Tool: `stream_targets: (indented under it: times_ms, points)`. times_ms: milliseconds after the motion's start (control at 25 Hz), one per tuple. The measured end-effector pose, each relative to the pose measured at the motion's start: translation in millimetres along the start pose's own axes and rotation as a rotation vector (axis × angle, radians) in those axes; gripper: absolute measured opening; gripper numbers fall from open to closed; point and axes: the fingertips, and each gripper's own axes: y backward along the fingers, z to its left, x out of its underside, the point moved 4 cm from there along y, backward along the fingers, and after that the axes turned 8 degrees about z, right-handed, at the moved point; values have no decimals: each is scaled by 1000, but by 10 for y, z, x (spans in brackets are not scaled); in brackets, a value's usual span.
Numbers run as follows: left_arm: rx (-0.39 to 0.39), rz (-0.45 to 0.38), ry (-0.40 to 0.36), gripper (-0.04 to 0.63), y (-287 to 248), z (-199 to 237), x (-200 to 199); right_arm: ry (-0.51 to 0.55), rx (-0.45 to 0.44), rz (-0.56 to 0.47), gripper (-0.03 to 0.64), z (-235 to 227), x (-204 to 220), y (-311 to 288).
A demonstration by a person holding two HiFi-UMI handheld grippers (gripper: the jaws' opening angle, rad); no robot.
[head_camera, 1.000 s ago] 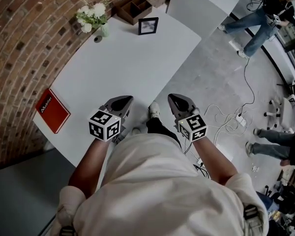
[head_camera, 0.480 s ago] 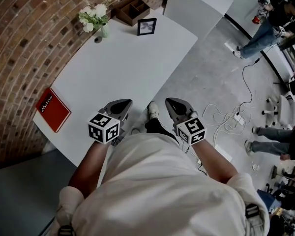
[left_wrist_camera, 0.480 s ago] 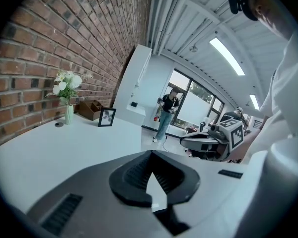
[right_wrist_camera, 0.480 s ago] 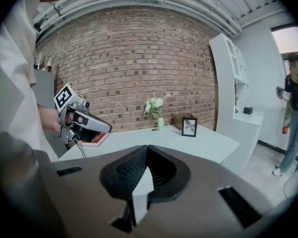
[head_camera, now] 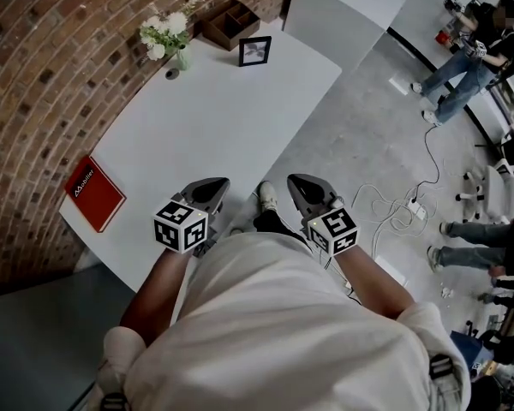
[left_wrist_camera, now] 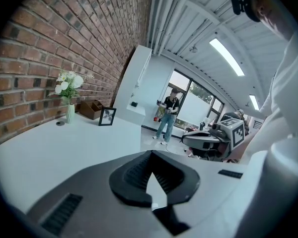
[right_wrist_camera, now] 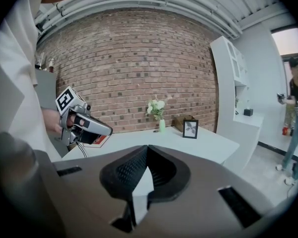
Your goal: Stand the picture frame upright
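The picture frame stands upright at the far end of the white worktop, its dark border around a pale print. Just to its left and a little farther back sits a wooden box with compartments, and farther left a vase of white flowers stands against the brick wall. A small round object lies just beside the vase. A red book lies flat at the worktop's near left corner.

Both grippers are held close to the person's body, well apart from the frame. The left gripper hangs over the near edge of the worktop with its jaws together and nothing between them. The right gripper is off the worktop's right edge, above the grey floor, its jaws also together and empty.

Cables trail across the floor to the right, and a person stands in the far right background.
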Motion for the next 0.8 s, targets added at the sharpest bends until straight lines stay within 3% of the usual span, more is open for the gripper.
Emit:
stream_targets:
  times_ms: [800]
  points:
    - [-3,17,-3,-6,41,17,131,-8,9,3,5,62,82,7]
